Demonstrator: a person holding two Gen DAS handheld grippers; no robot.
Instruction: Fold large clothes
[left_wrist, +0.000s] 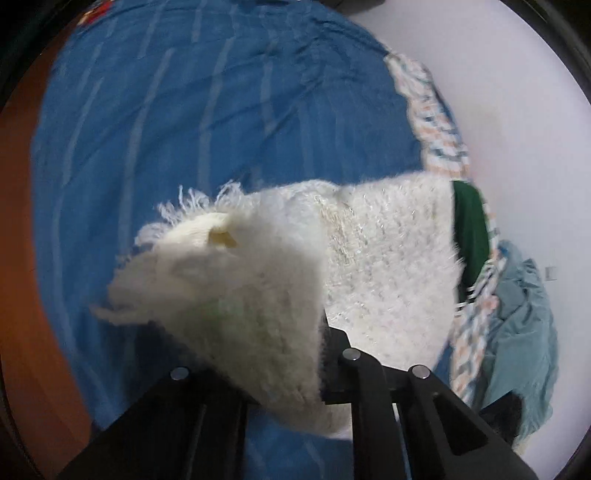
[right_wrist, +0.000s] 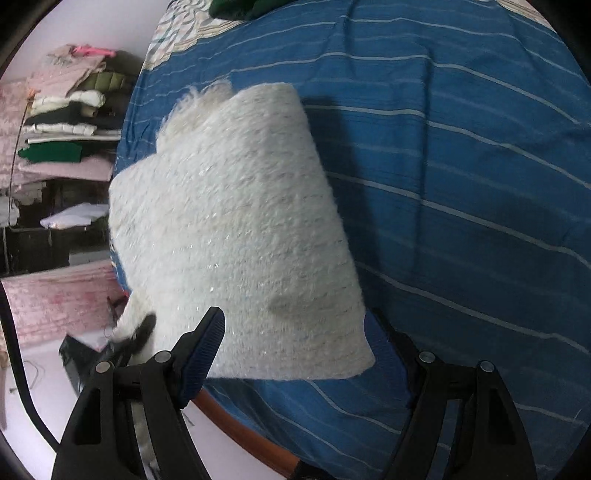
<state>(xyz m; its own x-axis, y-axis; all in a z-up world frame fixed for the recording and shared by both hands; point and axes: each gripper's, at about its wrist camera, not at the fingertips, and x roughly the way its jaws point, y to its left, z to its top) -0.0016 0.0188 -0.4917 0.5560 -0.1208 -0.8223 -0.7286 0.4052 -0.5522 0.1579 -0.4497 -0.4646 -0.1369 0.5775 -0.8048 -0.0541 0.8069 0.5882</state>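
A fluffy white knitted garment with a fringed edge is folded into a thick bundle above the blue striped bed cover. My left gripper is shut on its near edge; the cloth drapes over and hides the fingertips. In the right wrist view the same white garment hangs in front of the camera over the blue cover. My right gripper is open, its blue-padded fingers standing on either side of the garment's lower edge without clamping it. The left gripper shows at the garment's lower left corner.
A dark green garment, a patterned blanket edge and a light blue cloth lie at the bed's far side by a white wall. Shelves of folded clothes and a pink quilt stand left of the bed. The orange-brown bed rim runs below.
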